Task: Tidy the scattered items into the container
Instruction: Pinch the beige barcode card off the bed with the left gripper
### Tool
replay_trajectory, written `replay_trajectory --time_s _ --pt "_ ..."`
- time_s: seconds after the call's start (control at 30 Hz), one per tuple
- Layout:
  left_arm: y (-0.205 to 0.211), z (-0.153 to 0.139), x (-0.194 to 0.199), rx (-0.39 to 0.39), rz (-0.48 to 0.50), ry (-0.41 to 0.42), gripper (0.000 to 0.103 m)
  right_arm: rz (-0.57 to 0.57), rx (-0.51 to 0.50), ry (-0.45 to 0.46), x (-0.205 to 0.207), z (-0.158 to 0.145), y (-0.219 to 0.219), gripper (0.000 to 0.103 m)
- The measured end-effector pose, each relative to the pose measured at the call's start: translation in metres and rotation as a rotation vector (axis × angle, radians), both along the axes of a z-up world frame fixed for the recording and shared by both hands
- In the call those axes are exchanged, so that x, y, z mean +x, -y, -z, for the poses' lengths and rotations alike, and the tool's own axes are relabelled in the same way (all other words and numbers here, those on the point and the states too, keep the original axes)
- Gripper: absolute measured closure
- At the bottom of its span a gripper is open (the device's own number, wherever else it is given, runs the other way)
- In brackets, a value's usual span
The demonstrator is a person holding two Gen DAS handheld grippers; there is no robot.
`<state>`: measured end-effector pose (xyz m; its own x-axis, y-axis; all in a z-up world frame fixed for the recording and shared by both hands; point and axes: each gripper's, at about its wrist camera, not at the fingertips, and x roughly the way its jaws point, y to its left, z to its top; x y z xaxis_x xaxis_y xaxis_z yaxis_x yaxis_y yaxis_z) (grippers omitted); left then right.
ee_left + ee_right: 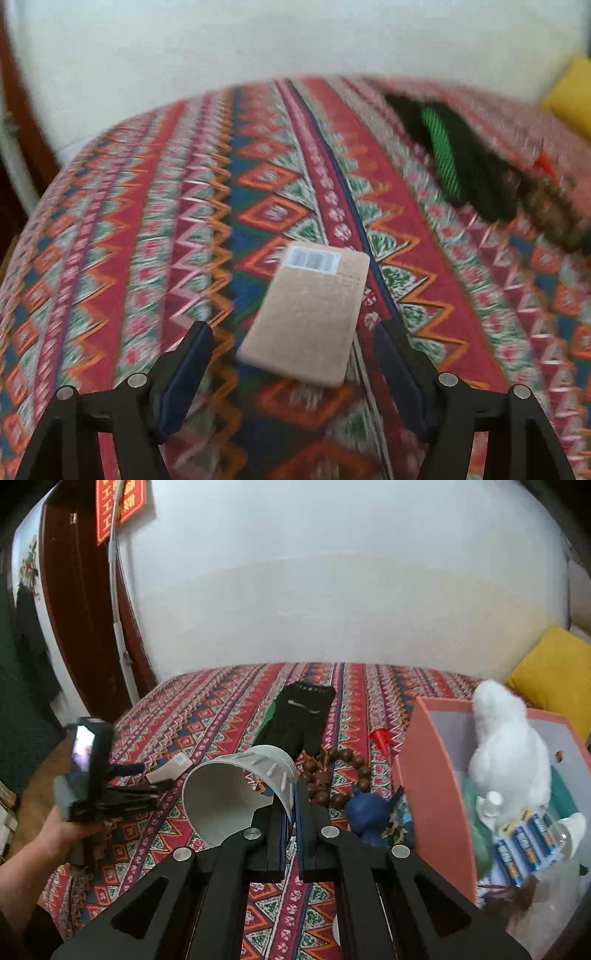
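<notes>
A tan flat card box (pixel 306 317) with a barcode label lies on the patterned cloth (pixel 147 221). My left gripper (pixel 291 328) stands open, one finger on each side of the box's near end, not touching it. In the right wrist view my right gripper (pixel 297 790) is shut on the wall of a white ribbed cup (pixel 229 794), tilted with its mouth toward the camera. The pink container (pixel 432 775) stands to the right, holding a white plush toy (pixel 506 746) and a battery pack (pixel 524 845). The left gripper (pixel 155 775) and the card box (pixel 170 770) show at the left.
On the cloth lie a black glove (pixel 299 716) with a green stripe, a wooden bead string (pixel 332 775), a blue figure (pixel 369 812) and a small red cone (pixel 380 738). A yellow cushion (pixel 554 672) sits at the back right. A hand (pixel 55 834) holds the left gripper.
</notes>
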<state>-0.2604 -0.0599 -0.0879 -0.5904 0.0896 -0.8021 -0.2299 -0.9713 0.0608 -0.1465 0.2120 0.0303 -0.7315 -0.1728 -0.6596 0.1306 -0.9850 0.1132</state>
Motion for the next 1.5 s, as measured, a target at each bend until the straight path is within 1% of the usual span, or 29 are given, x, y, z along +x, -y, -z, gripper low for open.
replay_trajectory --time_s 0.07,0.1,0.13,0.17,0.2,0.23,0.3,0.33,0.47,0.53,0.6,0.67,0.77,0.8,0.83,0.87,0.9,0.93,0.97,1.03,1.17,1.2,1.27,1.3,1.33,1.37,1.4,1.47,1.5 --pt "-0.006 0.008 -0.008 -0.012 0.020 -0.027 0.023 -0.007 0.007 0.011 -0.006 0.006 0.000 0.100" --pt "-0.005 0.007 -0.009 0.008 0.021 -0.026 0.024 -0.009 0.012 0.014 -0.008 0.008 0.000 0.100" --pt "-0.002 0.006 -0.011 0.041 0.010 -0.023 0.040 -0.012 0.017 0.017 -0.010 0.010 0.000 0.100" --pt "0.001 0.004 -0.013 0.071 0.001 -0.020 0.054 -0.016 0.019 0.018 -0.010 0.011 0.001 0.100" --pt "0.003 0.001 -0.011 0.085 -0.004 -0.023 0.058 -0.019 0.022 0.016 -0.009 0.011 0.002 0.100" --pt "0.004 -0.002 -0.007 0.092 0.004 -0.030 0.068 -0.023 0.025 0.015 -0.008 0.011 0.002 0.100" --pt "0.005 -0.010 0.004 0.105 0.020 -0.048 0.078 -0.030 0.026 0.006 -0.007 0.009 0.002 0.100" --pt "0.005 -0.015 0.011 0.112 0.024 -0.056 0.103 -0.032 0.027 0.000 -0.005 0.008 0.003 0.100" --pt "0.009 -0.041 0.046 0.160 0.029 -0.113 0.103 -0.047 0.031 -0.028 -0.001 0.001 0.007 0.100" --pt "0.008 -0.049 0.063 0.161 0.045 -0.134 0.103 -0.051 0.039 -0.045 0.003 -0.003 0.011 0.100" --pt "0.013 -0.051 0.073 0.143 0.045 -0.142 0.103 -0.053 0.040 -0.055 0.009 -0.006 0.013 0.100" --pt "0.021 -0.049 0.079 0.163 0.029 -0.128 0.103 -0.049 0.034 -0.064 0.014 -0.009 0.013 0.100" --pt "0.043 -0.044 0.088 0.193 -0.038 -0.109 0.103 -0.052 0.034 -0.063 0.017 -0.011 0.013 0.100" --pt "0.052 -0.042 0.092 0.202 -0.070 -0.103 0.098 -0.052 0.032 -0.061 0.017 -0.011 0.013 0.100" --pt "0.063 -0.039 0.098 0.214 -0.113 -0.088 0.071 -0.052 0.029 -0.057 0.016 -0.010 0.012 0.100" --pt "0.071 -0.036 0.099 0.215 -0.150 -0.078 0.034 -0.053 0.026 -0.052 0.015 -0.009 0.012 0.100" --pt "0.075 -0.036 0.096 0.205 -0.160 -0.092 0.025 -0.055 0.025 -0.047 0.014 -0.008 0.011 0.100" --pt "0.077 -0.036 0.093 0.192 -0.168 -0.106 0.021 -0.057 0.022 -0.041 0.012 -0.006 0.011 0.100" --pt "0.077 -0.036 0.088 0.161 -0.160 -0.115 0.021 -0.060 0.016 -0.036 0.010 -0.005 0.012 0.100" --pt "0.075 -0.032 0.065 0.067 -0.130 -0.113 0.020 -0.068 0.006 -0.026 0.007 -0.002 0.014 0.100" --pt "0.079 -0.005 0.012 -0.057 -0.134 -0.036 0.019 -0.079 0.024 -0.010 0.003 0.004 0.019 0.100" --pt "0.076 0.004 0.001 -0.068 -0.141 -0.012 0.018 -0.081 0.022 -0.005 0.001 0.006 0.019 0.100" --pt "0.079 0.011 -0.010 -0.032 -0.162 -0.026 0.001 -0.082 0.021 0.002 -0.001 0.009 0.020 0.100" --pt "0.086 0.014 -0.015 0.013 -0.175 -0.010 0.003 -0.082 0.021 0.006 -0.003 0.010 0.021 0.100" --pt "0.091 0.014 -0.014 0.061 -0.172 -0.004 0.013 -0.085 0.021 0.008 -0.004 0.011 0.022 0.100" --pt "0.094 0.012 -0.011 0.086 -0.160 -0.016 0.038 -0.088 0.020 0.011 -0.005 0.012 0.022 0.100" --pt "0.095 0.010 -0.007 0.105 -0.148 -0.027 0.056 -0.090 0.021 0.010 -0.006 0.013 0.024 0.100" --pt "0.090 0.007 0.001 0.101 -0.129 -0.039 0.064 -0.094 0.023 0.011 -0.006 0.015 0.027 0.100" --pt "0.089 0.005 0.008 0.113 -0.119 -0.052 0.066 -0.097 0.025 0.010 -0.006 0.015 0.028 0.100"
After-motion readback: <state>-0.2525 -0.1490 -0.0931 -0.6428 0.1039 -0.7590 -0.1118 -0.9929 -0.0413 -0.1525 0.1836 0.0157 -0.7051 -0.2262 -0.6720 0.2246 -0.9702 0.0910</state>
